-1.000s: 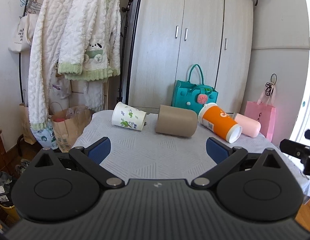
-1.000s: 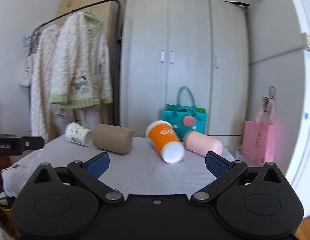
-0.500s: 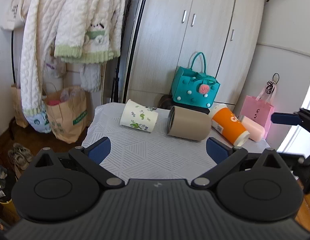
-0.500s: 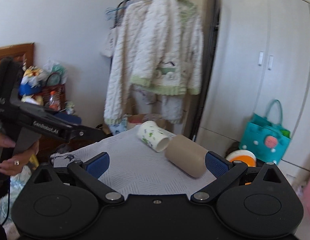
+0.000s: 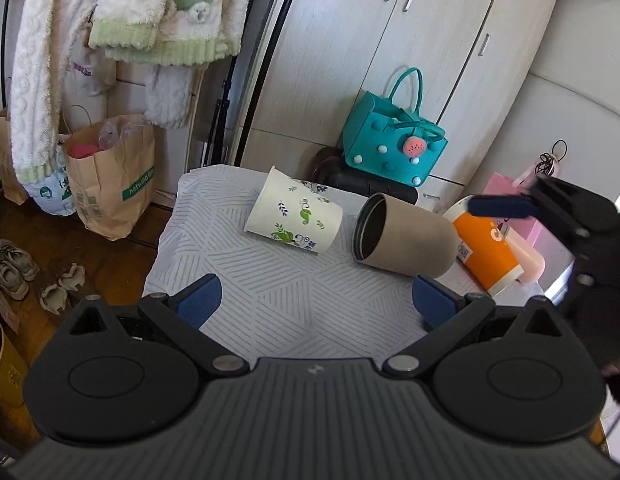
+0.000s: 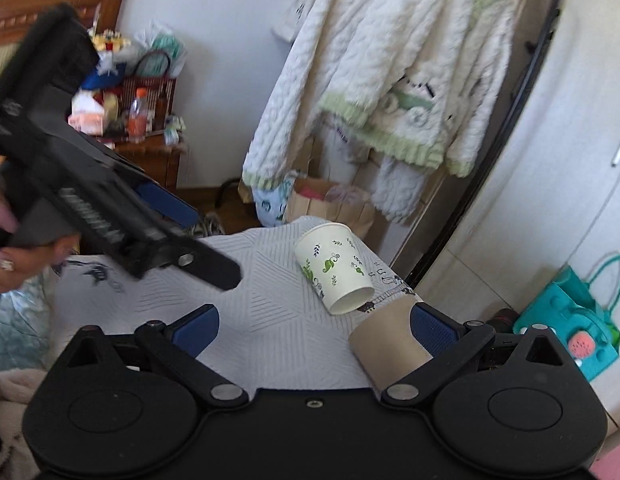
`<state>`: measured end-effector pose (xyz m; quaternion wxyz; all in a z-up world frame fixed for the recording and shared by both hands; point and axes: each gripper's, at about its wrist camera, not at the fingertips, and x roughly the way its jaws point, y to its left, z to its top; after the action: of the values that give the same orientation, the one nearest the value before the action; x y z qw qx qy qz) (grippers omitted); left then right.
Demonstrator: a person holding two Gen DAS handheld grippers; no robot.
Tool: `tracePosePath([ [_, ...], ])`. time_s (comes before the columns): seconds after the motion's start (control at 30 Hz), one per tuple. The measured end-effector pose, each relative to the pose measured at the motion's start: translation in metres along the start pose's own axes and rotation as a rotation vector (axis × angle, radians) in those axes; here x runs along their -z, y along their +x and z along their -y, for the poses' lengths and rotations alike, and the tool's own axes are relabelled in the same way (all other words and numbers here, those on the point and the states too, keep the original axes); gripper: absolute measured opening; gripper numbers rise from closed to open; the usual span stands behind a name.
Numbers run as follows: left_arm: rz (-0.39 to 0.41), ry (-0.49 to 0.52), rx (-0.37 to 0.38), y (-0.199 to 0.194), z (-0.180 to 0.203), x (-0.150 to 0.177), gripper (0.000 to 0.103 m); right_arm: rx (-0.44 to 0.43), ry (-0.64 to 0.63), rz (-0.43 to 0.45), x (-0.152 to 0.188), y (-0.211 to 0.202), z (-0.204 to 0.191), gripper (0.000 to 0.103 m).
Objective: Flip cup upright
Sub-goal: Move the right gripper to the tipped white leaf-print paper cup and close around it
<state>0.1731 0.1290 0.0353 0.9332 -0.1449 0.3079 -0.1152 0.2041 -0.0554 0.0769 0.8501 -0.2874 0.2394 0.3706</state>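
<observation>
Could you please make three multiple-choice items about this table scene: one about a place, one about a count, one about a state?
1. What lies directly beside the white leaf-print cup?
A. the pink cup
B. the tan cup
C. the orange cup

2. How many cups lie on the table?
A. two
B. three
C. four

3. How do the jaws of the left gripper stand?
A. shut on the tan cup
B. open, holding nothing
C. shut on nothing

Key: 1 B, the tan cup is its neighbour; 2 C, with the orange cup and pink cup there are four; 3 B, bare cloth shows between its pads.
</observation>
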Motion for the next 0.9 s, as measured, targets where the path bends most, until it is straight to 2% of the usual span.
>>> tracePosePath([
  [0.07, -0.006, -0.016, 0.012, 0.006, -0.006, -0.004, 0.102, -0.022, -0.039, -0.031, -0.007, 0.018, 0.002, 0.102],
  [0.17, 0.007, -0.042, 0.040, 0.012, -0.016, -0.007, 0.102, -0.102, -0.045, -0.066, -0.017, 0.041, 0.013, 0.101],
  [0.37, 0.020, -0.092, 0.078, 0.030, -0.027, -0.012, 0.100, -0.120, -0.106, -0.093, -0.029, 0.072, 0.024, 0.097],
  [0.4, 0.025, -0.100, 0.084, 0.032, -0.029, -0.012, 0.100, -0.131, -0.116, -0.103, -0.030, 0.077, 0.025, 0.093],
  [0.5, 0.047, -0.121, 0.078, 0.036, -0.033, -0.009, 0.099, -0.177, -0.109, -0.105, -0.033, 0.092, 0.028, 0.092],
  [0.67, 0.053, -0.158, 0.083, 0.046, -0.042, -0.010, 0.099, -0.123, -0.164, -0.128, -0.032, 0.117, 0.024, 0.092],
  [0.83, 0.052, -0.165, 0.073, 0.051, -0.048, -0.012, 0.099, -0.120, -0.200, -0.166, -0.032, 0.133, 0.023, 0.091],
  [0.9, 0.044, -0.142, 0.067, 0.054, -0.046, -0.014, 0.091, -0.154, -0.203, -0.168, -0.031, 0.136, 0.024, 0.091],
])
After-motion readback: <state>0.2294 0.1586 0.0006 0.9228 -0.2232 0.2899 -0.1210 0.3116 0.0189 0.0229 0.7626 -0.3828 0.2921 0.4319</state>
